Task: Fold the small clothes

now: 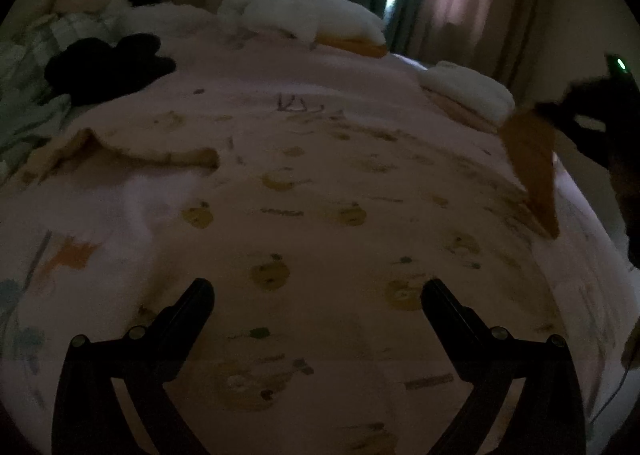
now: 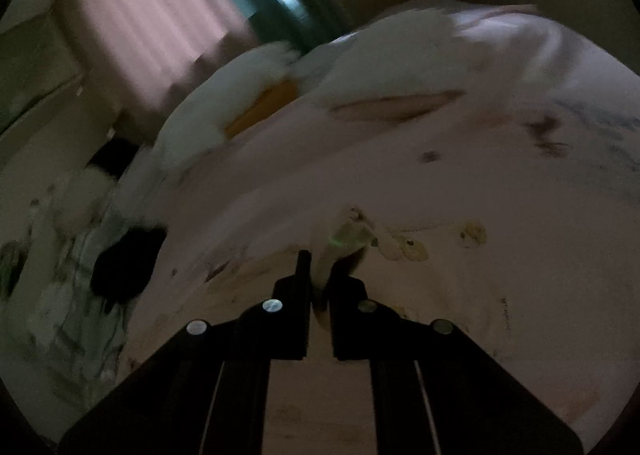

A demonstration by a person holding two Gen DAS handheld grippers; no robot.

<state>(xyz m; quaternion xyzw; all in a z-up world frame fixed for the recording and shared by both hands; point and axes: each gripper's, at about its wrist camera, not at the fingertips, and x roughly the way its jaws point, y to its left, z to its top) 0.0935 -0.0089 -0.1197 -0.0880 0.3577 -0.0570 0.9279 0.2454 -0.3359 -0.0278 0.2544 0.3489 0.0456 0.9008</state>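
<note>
Cloth [image 1: 534,167] hangs from my right gripper [image 2: 318,275], fingers pinched tight on one edge, above the bed [image 1: 320,183] beside the white pillow [image 1: 468,93]. It could slip out. My left gripper [image 1: 316,303] is wide, empty.

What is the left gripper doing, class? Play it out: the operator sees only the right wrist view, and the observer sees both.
Observer: The left gripper is open and holds nothing, above the patterned sheet.
Operator: How does my cloth hang?
Observer: The tan cloth hangs from the right gripper as a long narrow strip.
Operator: Anything else nearby?
Observer: A second tan piece lies crumpled on the sheet, left of the left gripper.
</note>
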